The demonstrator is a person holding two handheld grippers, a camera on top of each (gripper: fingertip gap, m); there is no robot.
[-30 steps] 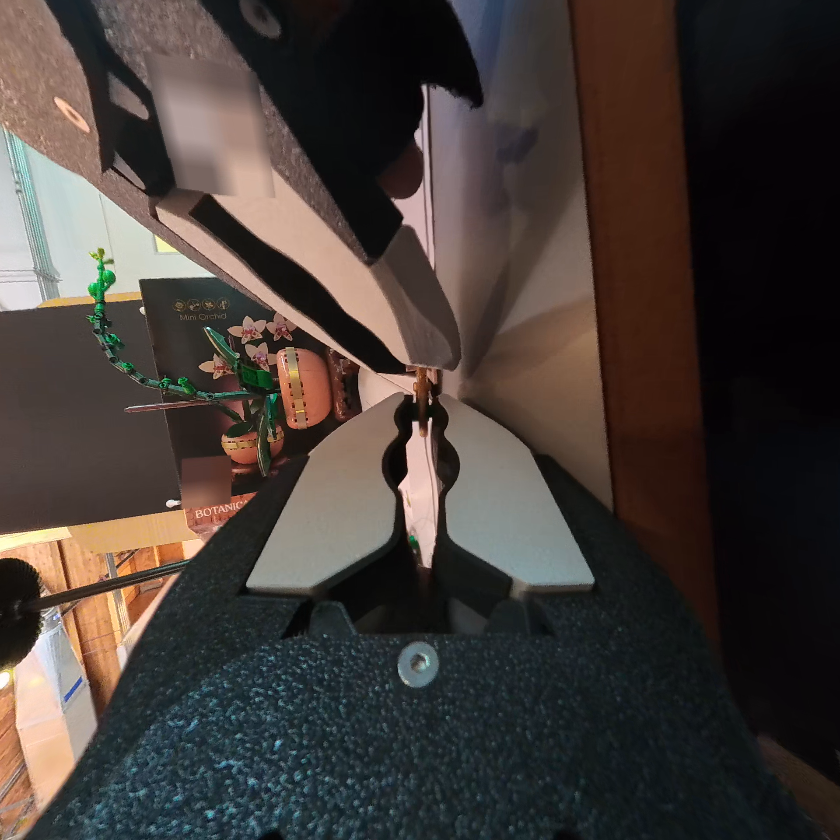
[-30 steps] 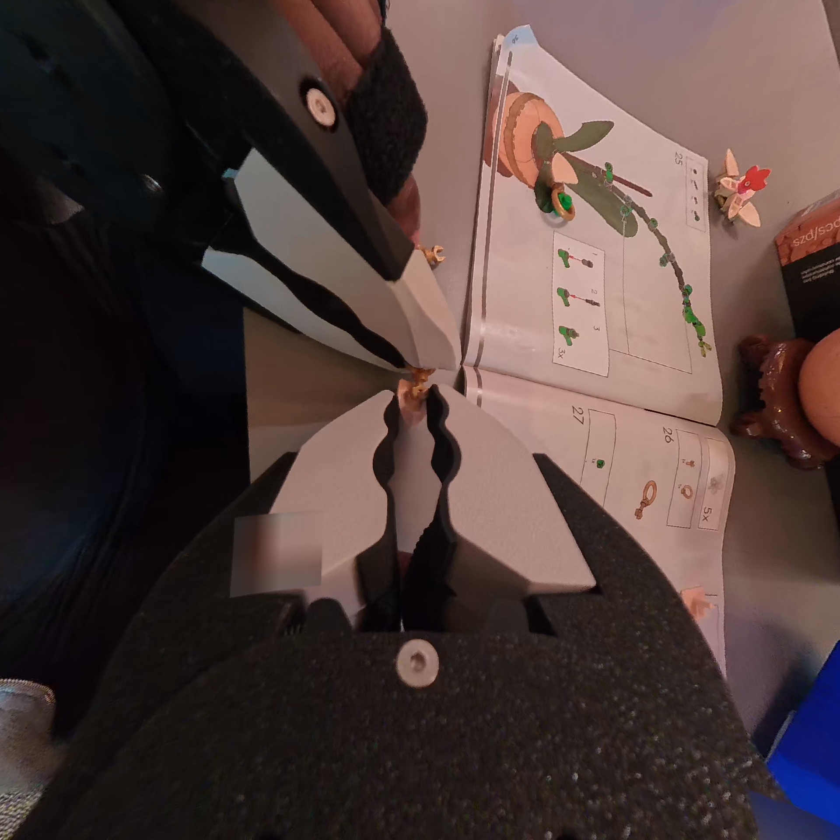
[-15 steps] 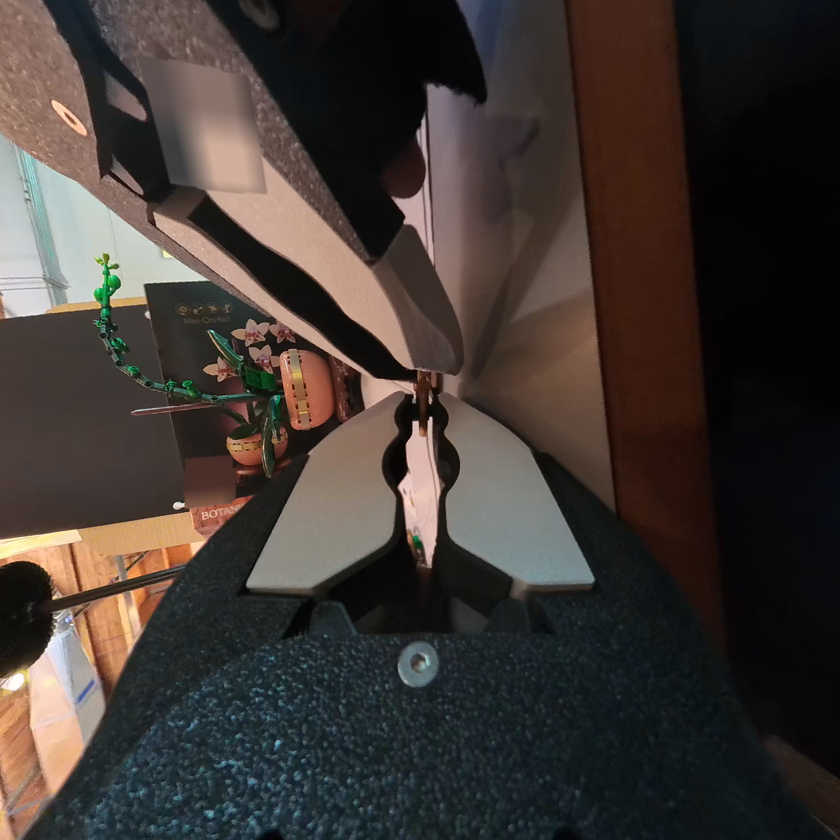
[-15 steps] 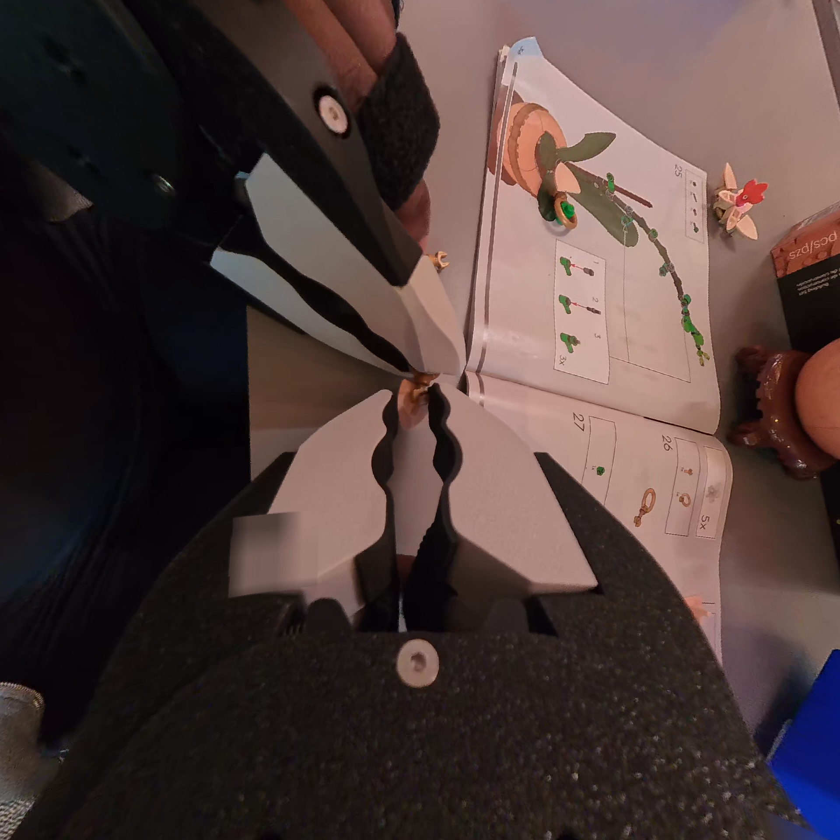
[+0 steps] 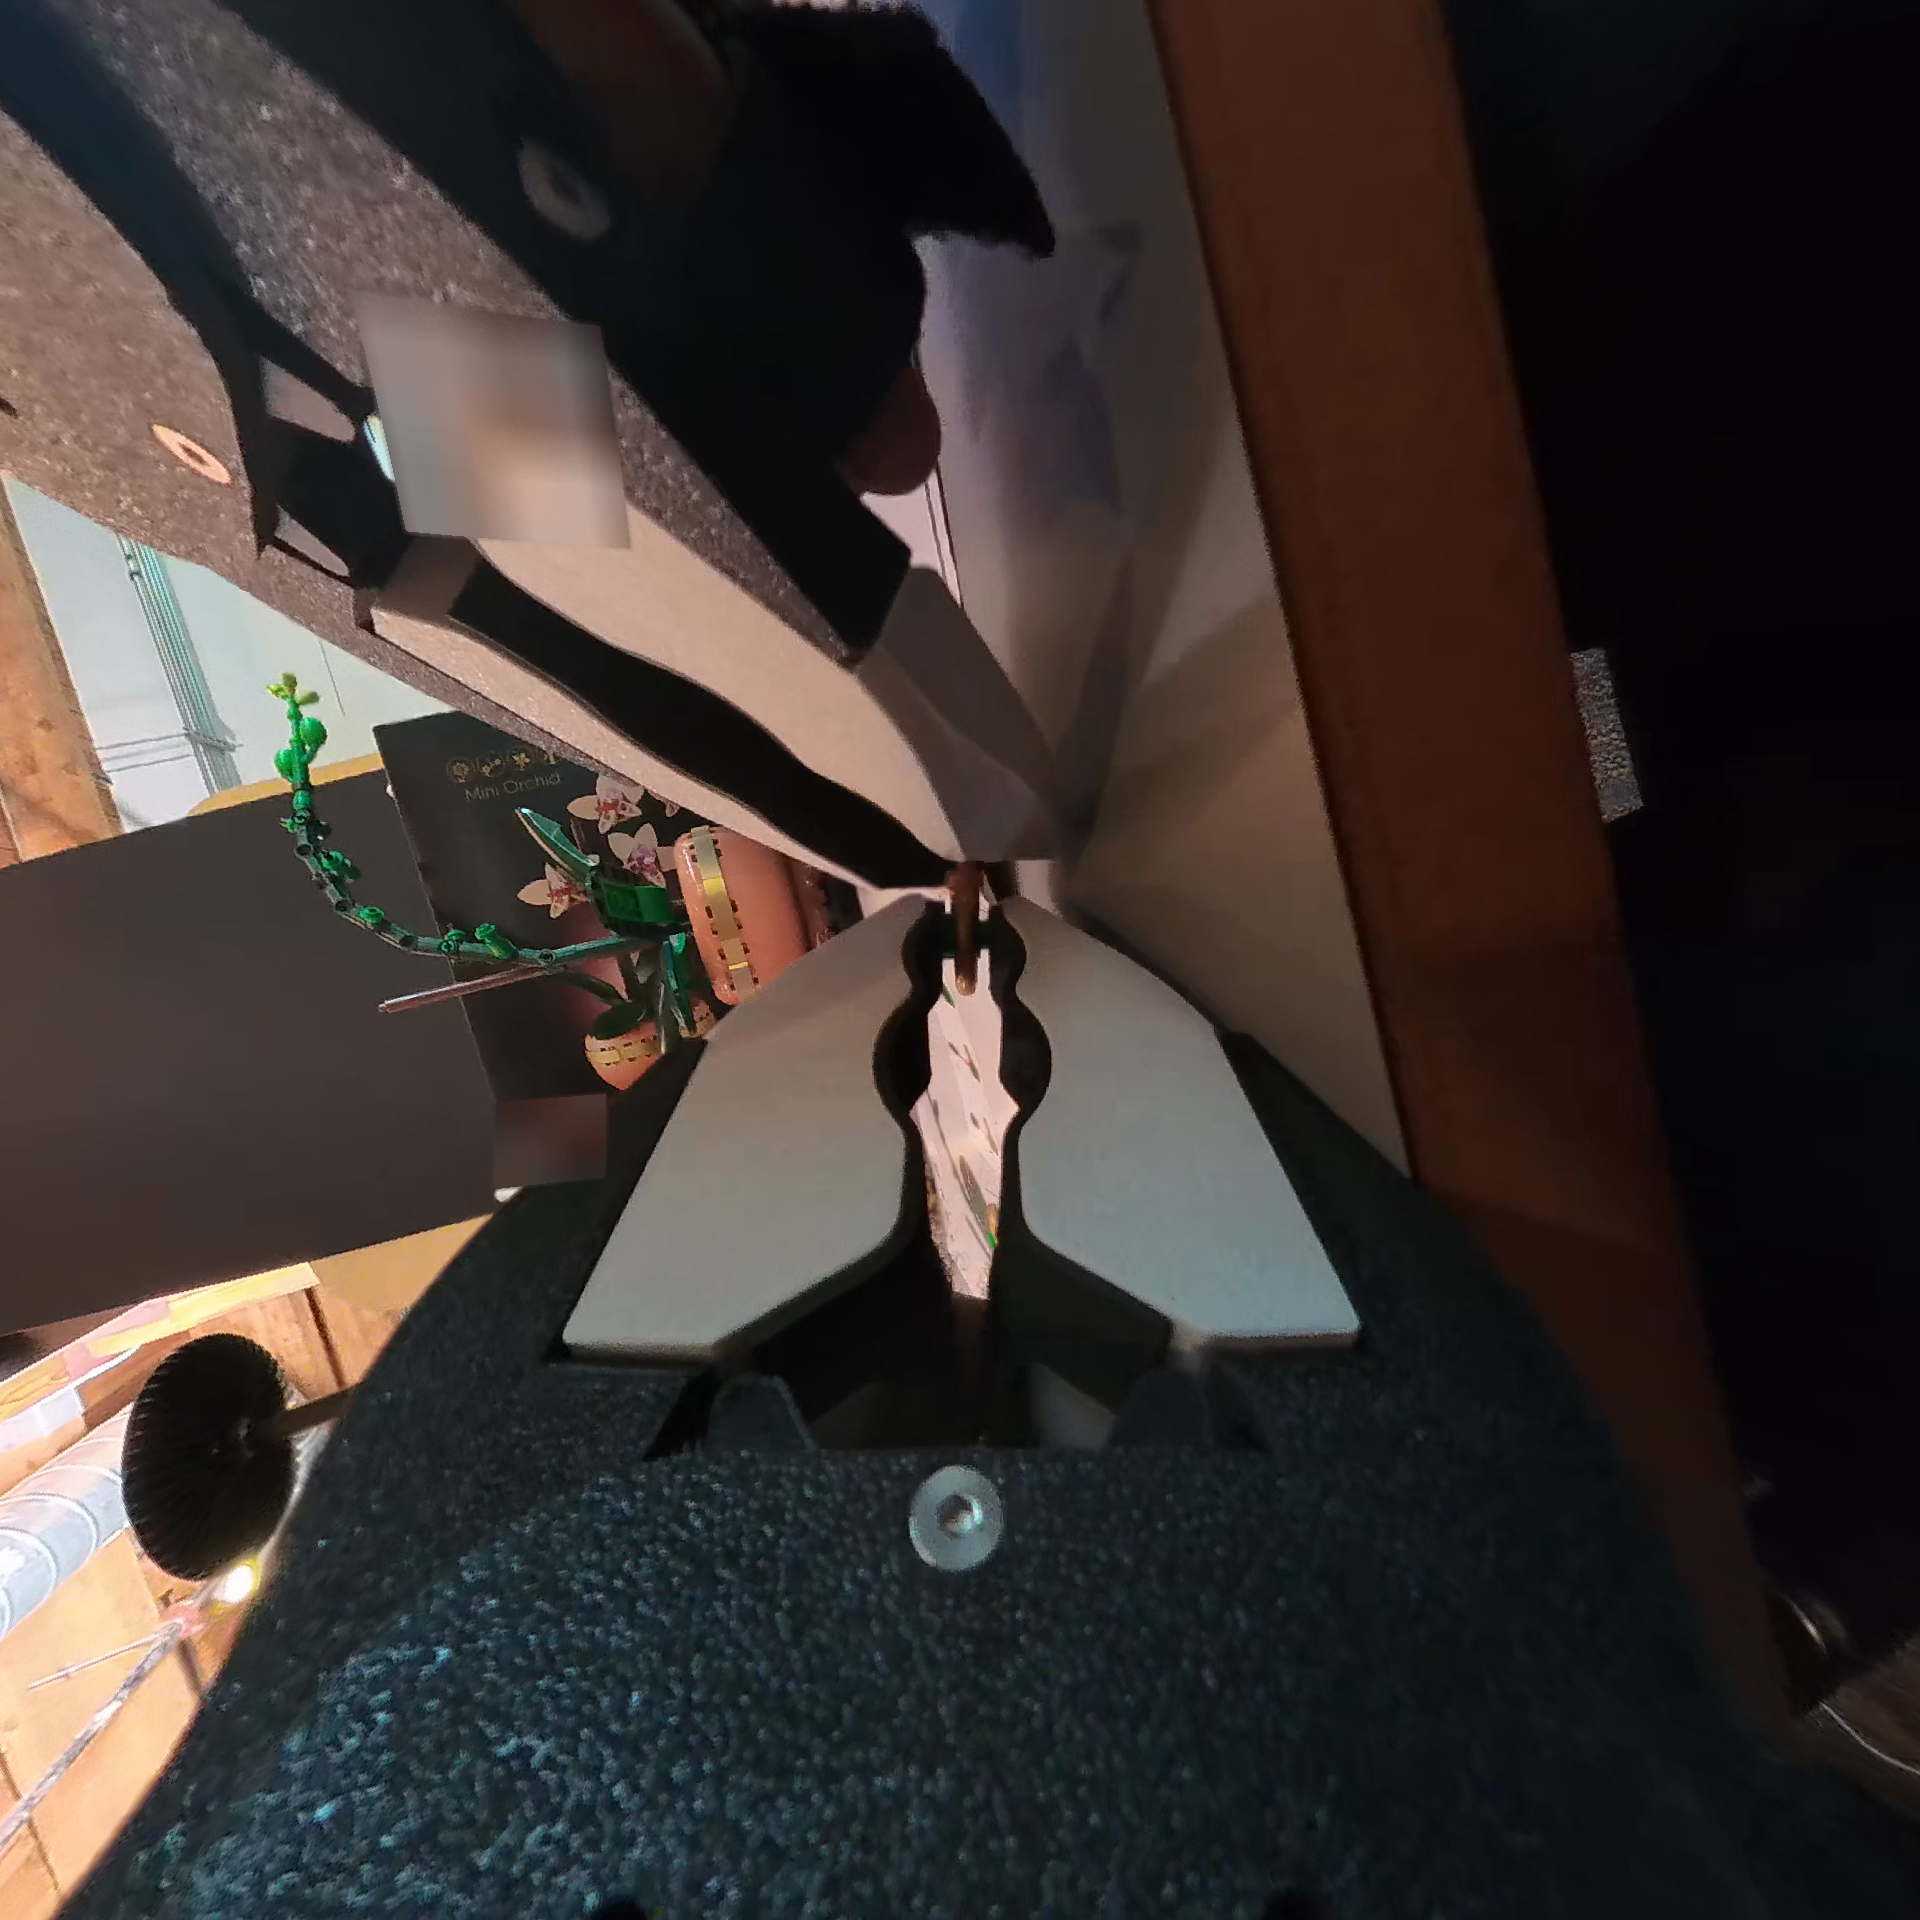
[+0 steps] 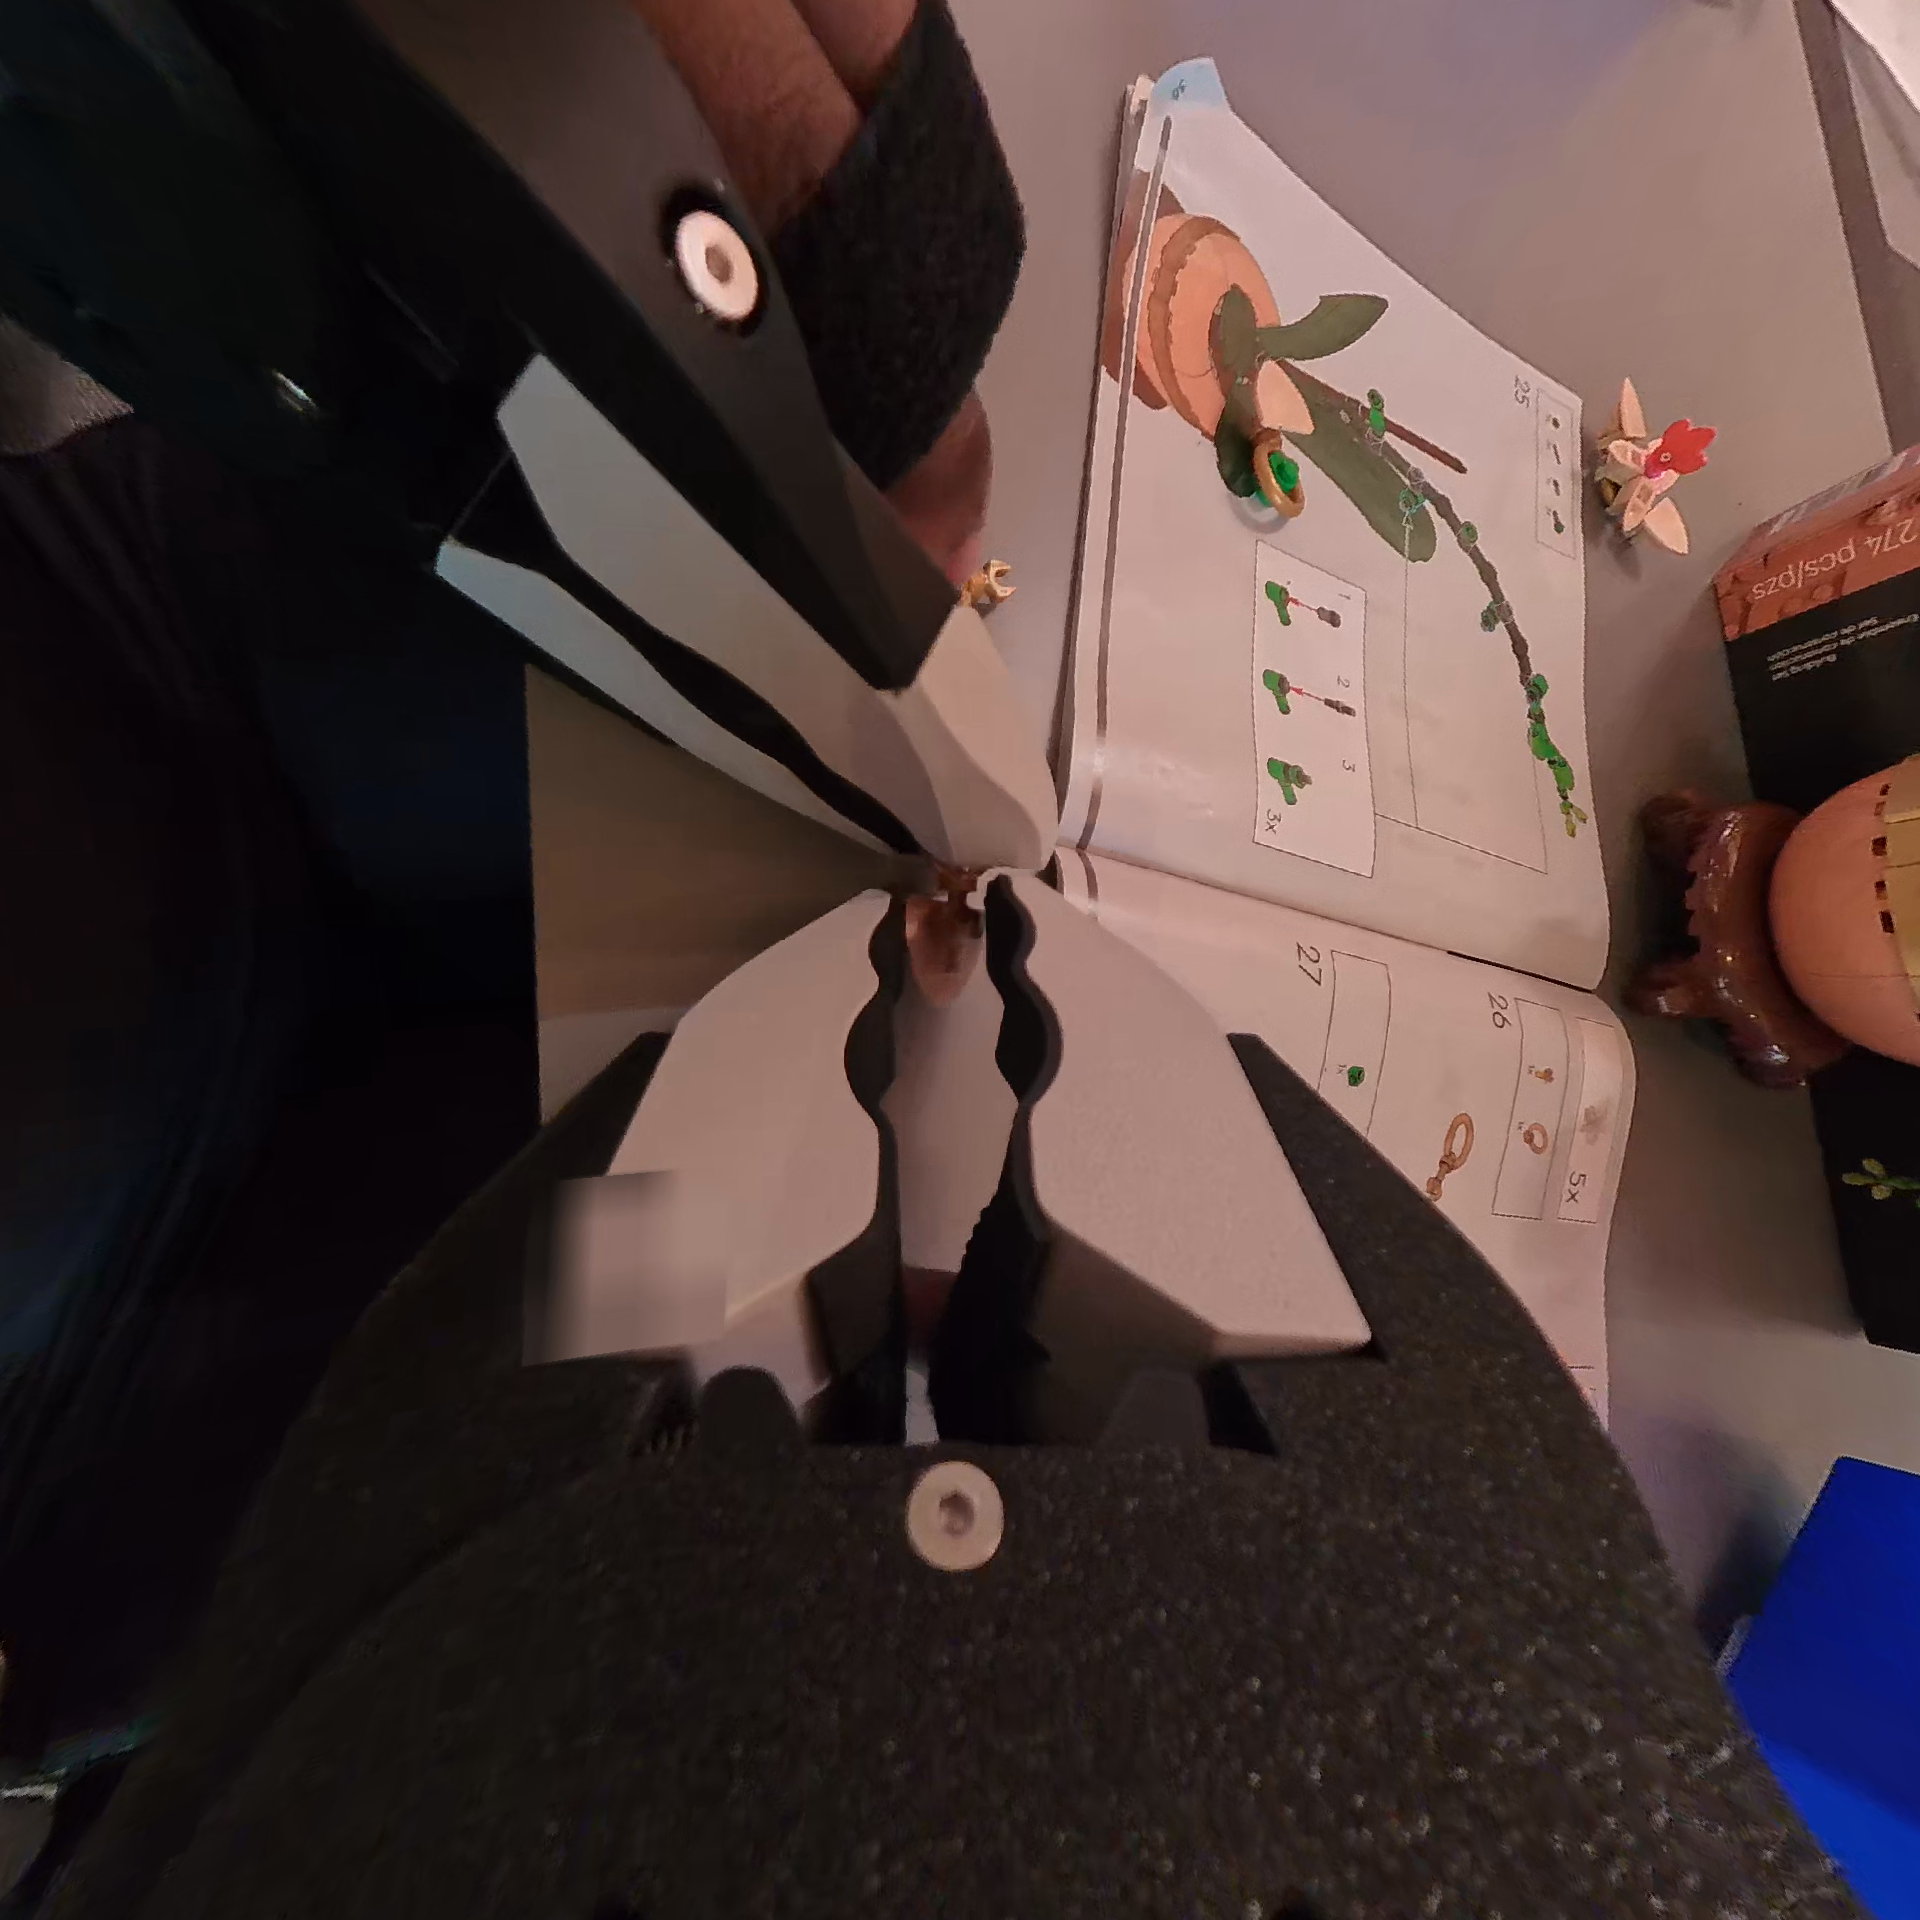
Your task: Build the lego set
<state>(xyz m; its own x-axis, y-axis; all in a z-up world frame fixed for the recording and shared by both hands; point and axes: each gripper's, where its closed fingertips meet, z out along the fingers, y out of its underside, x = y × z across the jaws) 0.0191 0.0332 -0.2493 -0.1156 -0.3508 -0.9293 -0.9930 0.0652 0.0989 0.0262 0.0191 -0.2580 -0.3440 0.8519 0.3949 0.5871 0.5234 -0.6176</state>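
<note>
My left gripper (image 5: 961,920) is shut on a small gold ring piece (image 5: 966,935), seen edge-on between its tips. My right gripper (image 6: 940,920) is shut on a small pale tan piece (image 6: 940,961). The two grippers meet tip to tip, and the two pieces touch where they meet. The right gripper (image 5: 987,847) comes in from the upper left in the left wrist view. The left gripper (image 6: 971,847) does the same in the right wrist view. The open instruction booklet (image 6: 1351,727) lies on the grey table just beyond the tips.
A loose gold piece (image 6: 987,587) lies on the table left of the booklet. A small flower build (image 6: 1652,473), a brown base (image 6: 1725,935) and a tan pot (image 6: 1860,935) lie right of it. The set's black box (image 5: 582,883) stands behind a green stem (image 5: 343,862). The wooden table edge (image 5: 1403,727) is near.
Both grippers stay shut and tip to tip on their pieces. The views have shifted only slightly as the hands drift.
</note>
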